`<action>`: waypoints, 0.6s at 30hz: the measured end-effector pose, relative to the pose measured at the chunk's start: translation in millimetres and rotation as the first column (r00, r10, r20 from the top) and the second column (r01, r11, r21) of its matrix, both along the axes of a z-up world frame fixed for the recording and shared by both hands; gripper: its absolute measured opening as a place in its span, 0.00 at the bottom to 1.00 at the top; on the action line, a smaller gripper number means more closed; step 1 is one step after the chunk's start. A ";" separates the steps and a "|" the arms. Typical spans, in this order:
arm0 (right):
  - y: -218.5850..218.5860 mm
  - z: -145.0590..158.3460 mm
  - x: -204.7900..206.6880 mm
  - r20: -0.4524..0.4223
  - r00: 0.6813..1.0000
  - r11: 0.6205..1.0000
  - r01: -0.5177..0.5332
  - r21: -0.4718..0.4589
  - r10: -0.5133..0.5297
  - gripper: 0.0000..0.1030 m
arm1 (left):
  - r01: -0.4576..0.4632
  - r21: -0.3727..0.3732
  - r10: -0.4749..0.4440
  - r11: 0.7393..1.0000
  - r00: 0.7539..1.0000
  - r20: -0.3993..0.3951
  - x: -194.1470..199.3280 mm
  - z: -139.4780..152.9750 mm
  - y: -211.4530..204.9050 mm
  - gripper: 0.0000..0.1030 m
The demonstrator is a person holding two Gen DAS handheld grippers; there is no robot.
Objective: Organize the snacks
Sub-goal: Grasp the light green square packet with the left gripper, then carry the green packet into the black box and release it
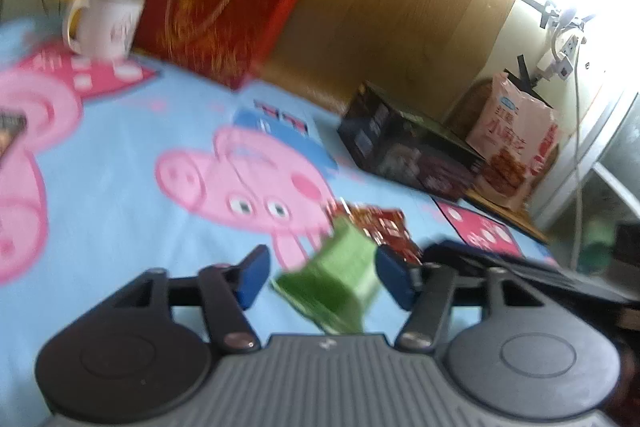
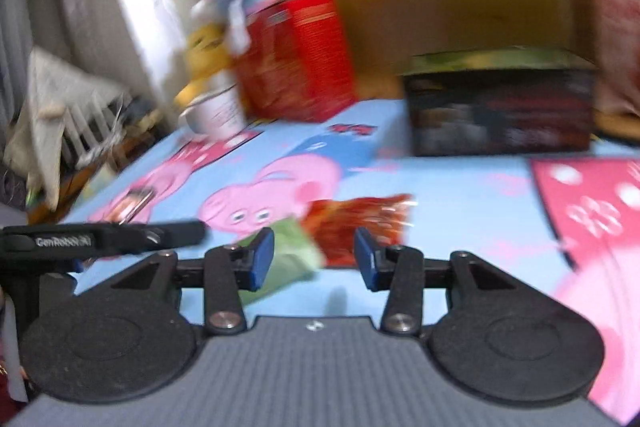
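My left hand-held gripper [image 1: 318,275] stands half open around the green packet [image 1: 336,287], not pinching it; the right hand-held gripper [image 2: 314,257] likewise, empty. Red packet [image 2: 360,227] lies behind, mid-worktop [image 1: 120,147]. Closing askew could shove both packets away

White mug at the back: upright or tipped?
Upright. The white mug stands on its base on the blue cartoon cloth, beside the red box, handle out to the side. Contents: cannot tell.

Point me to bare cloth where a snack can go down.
Free: the pig-print cloth between the white mug, the dark box and the green packet. Crowded: green and red packet together at the grippers; back edge lined by red box, dark box, pink bag.
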State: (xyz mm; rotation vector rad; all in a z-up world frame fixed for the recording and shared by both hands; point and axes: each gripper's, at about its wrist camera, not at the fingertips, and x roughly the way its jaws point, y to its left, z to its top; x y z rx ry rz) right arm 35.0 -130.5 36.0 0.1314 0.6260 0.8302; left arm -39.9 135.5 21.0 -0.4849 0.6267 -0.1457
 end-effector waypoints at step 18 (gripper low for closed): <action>-29.0 -15.8 -38.6 -0.082 0.993 0.996 -0.087 -0.019 0.086 0.43 | 0.224 -0.105 -0.232 0.969 0.970 -0.068 21.9 -12.0 -50.2 0.41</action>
